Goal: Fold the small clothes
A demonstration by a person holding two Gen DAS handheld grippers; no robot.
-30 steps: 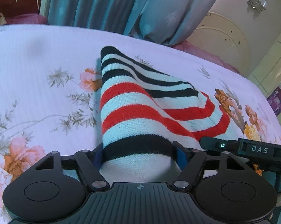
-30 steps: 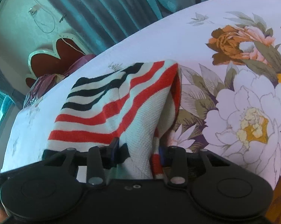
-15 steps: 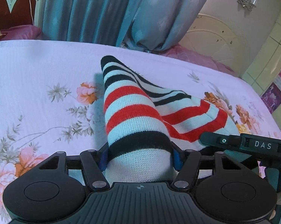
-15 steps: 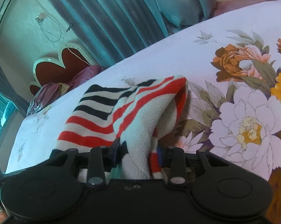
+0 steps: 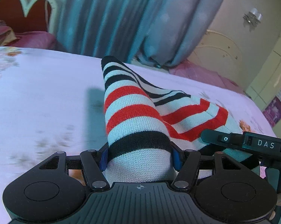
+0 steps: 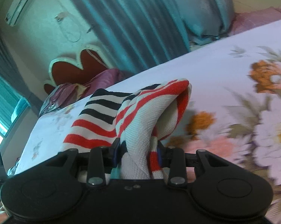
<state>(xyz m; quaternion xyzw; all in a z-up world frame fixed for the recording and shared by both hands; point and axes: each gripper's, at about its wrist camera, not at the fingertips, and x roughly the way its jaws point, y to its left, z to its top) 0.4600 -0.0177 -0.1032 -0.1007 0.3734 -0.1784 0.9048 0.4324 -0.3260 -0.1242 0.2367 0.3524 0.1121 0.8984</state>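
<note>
My left tool (image 5: 140,157) squeezes one end of the striped sweater (image 5: 133,112). Its jaws closed a little more just now, with the cloth between them. My right tool (image 6: 138,154) pinches another bunched bit of the sweater (image 6: 140,128). The sweater stretches up off the flowery bed (image 5: 37,97). Blue curtains (image 5: 110,16) hang far behind.

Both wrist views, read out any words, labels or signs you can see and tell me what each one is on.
"DAS": white letters on the black body of the right gripper, seen at the right edge of the left wrist view.
Purple posters on the wall, far right of the left wrist view: too small and blurred to read.
Right wrist view: no readable text; nothing legible on the air conditioner.
</note>
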